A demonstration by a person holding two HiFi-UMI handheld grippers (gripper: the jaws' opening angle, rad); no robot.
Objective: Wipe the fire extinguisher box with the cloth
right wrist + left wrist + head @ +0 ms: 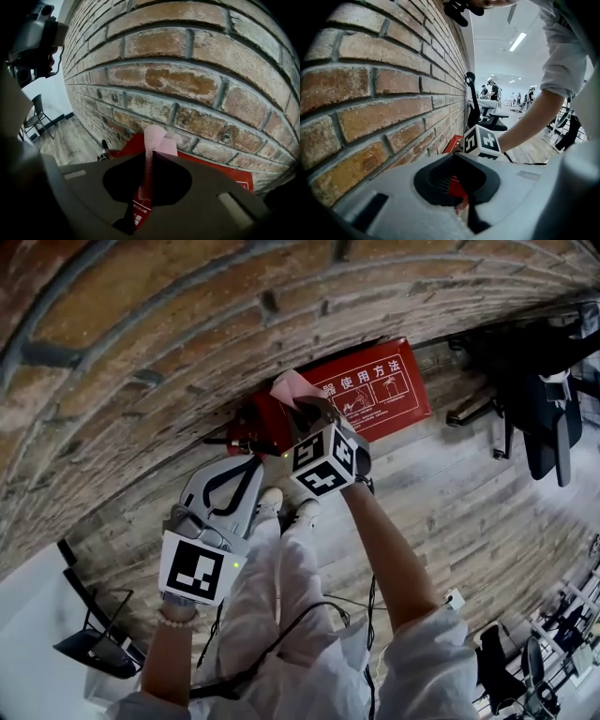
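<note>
My right gripper (152,154) has its jaws pinched tight on the pink cloth (153,140), which stands up in a folded strip between them and curls over at the top. In the head view the cloth (292,387) sits at the left top corner of the fire extinguisher box (375,390), touching the brick wall (141,334). The box is red with white print on its face and stands on the floor (469,502) at the foot of that wall. Just to its left is a red fire extinguisher (258,423) with a black handle.

My left gripper (246,457) hangs lower, beside the extinguisher, with its jaws closed together and nothing held. Through the hollow between them in the left gripper view I see only a bit of red. The marker cube (482,142) of my right gripper shows just beyond.

The wall is rough reddish-brown brick with grey mortar, and it fills most of both gripper views. The floor is pale, weathered wood planking. I cannot tell whether the box's face is dusty or clean.

A black chair (544,418) stands well apart to my right, and another dark chair (35,112) shows by the wall in the right gripper view. Down the room there are desks with office chairs (487,117), strip lights (518,41) on a white ceiling, and a few people (492,89) far off.
</note>
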